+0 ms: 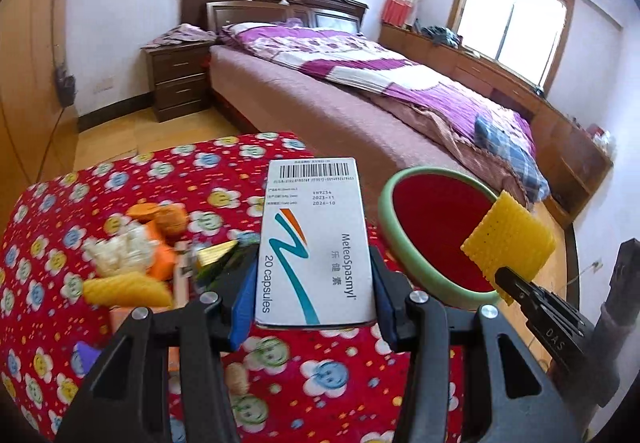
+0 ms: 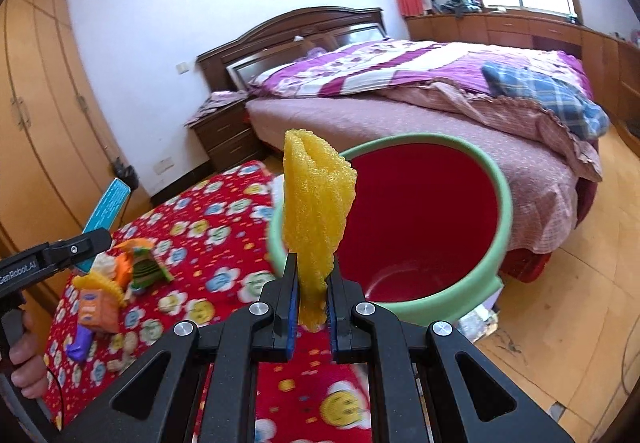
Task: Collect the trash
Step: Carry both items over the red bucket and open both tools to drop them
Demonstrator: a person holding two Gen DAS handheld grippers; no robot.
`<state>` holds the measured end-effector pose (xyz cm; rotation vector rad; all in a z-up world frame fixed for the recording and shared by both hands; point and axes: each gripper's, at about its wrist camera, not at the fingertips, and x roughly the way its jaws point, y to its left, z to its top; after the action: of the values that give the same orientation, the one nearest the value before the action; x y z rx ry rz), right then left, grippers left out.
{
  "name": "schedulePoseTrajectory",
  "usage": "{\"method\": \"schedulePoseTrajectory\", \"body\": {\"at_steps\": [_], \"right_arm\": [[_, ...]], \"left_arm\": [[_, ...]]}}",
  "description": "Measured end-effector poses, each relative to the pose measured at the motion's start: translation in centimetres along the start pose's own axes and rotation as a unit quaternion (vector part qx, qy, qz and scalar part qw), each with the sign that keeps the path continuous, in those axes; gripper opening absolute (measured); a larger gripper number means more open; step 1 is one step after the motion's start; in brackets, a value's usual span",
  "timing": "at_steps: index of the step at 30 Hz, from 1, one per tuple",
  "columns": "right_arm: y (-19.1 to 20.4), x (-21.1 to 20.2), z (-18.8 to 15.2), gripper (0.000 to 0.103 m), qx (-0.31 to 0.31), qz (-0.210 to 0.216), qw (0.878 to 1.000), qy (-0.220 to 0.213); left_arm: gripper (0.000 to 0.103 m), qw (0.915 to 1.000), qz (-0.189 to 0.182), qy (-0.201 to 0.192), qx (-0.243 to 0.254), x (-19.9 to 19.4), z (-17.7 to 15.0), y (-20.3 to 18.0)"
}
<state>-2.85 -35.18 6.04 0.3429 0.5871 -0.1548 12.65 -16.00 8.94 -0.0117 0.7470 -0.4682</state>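
Note:
My left gripper [image 1: 314,279] is shut on a white medicine box [image 1: 316,243] marked "20 capsules", held above the red flowered table [image 1: 168,179], left of the bin. My right gripper [image 2: 312,287] is shut on a yellow foam net [image 2: 318,207], held upright at the near rim of a red bin with a green rim [image 2: 496,179]. In the left wrist view the right gripper [image 1: 508,279] holds the foam net [image 1: 510,239] over the bin's right rim [image 1: 386,211]. A pile of trash [image 1: 132,263] lies on the table to the left.
The trash pile [image 2: 112,283] holds a second yellow foam net, orange wrappers, white paper and a purple piece. A bed [image 1: 360,83] with a purple quilt stands behind the table and bin. A nightstand [image 1: 180,79] is at the bed's head. Wooden wardrobes [image 2: 36,115] line the left wall.

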Motion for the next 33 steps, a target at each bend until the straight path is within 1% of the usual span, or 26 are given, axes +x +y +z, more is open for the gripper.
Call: {"method": "schedulePoseTrajectory", "body": {"at_steps": [4,12,18,20,22,24,28,33], "right_arm": [[-2.2,0.8,0.3,0.011,0.019,-0.016,1.0,0.002],[-5.9,2.6,0.7,0.011,0.048,-0.044,0.998,0.011],[-7.0,3.3,0.9,0.013,0.048,-0.052,0.997,0.01],[-7.2,3.4,0.9,0.013,0.047,-0.05,0.998,0.009],[-7.4,3.5,0.9,0.014,0.046,-0.049,0.998,0.007],[-7.5,3.5,0.8,0.022,0.046,-0.049,0.998,0.006],[-7.7,3.4,0.8,0.024,0.05,-0.046,0.998,0.005],[-7.4,2.7,0.7,0.024,0.054,-0.042,0.998,0.002]], "left_arm": [[0.051,0.9997,-0.007,0.006,0.023,2.1,0.6,-2.1],[0.051,0.9972,-0.045,0.027,0.054,6.6,1.3,-6.3],[0.051,0.9932,-0.071,0.052,0.076,9.7,1.1,-9.1],[0.051,0.9921,-0.073,0.058,0.084,10.5,0.9,-9.7],[0.051,0.991,-0.075,0.061,0.092,11.0,0.8,-10.3],[0.053,0.9899,-0.079,0.062,0.1,11.2,0.7,-10.6],[0.054,0.9897,-0.077,0.054,0.108,10.8,0.6,-10.9],[0.054,0.9908,-0.08,0.048,0.098,9.5,0.5,-10.4]]}}
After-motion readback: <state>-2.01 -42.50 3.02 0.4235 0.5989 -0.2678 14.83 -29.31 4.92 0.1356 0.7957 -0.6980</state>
